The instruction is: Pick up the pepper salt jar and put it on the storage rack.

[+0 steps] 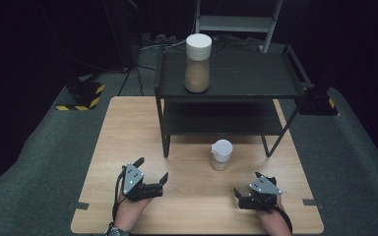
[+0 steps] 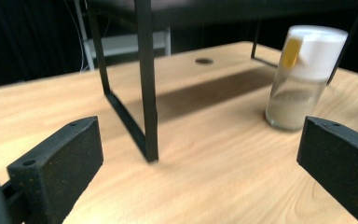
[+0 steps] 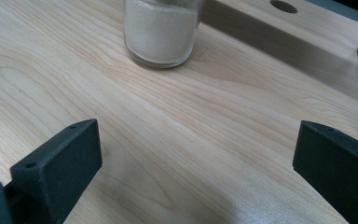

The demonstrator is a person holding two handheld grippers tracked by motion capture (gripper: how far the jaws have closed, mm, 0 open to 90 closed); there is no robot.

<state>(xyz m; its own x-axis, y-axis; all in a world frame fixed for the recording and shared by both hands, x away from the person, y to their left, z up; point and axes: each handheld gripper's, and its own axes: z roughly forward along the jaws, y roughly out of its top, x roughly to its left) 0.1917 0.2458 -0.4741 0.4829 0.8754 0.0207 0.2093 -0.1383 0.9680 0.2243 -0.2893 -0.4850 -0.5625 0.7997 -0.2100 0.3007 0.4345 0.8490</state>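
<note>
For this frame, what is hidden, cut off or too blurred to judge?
1. Small jar: in the right gripper view its top is cut off by the upper edge.
2. Yellow patch on the small jar's white lid, left gripper view: too blurred to identify.
3. Rack: its lower shelf lies in shadow under the top shelf in the high view; contents unreadable.
4. Tall jar: contents too small to identify.
</note>
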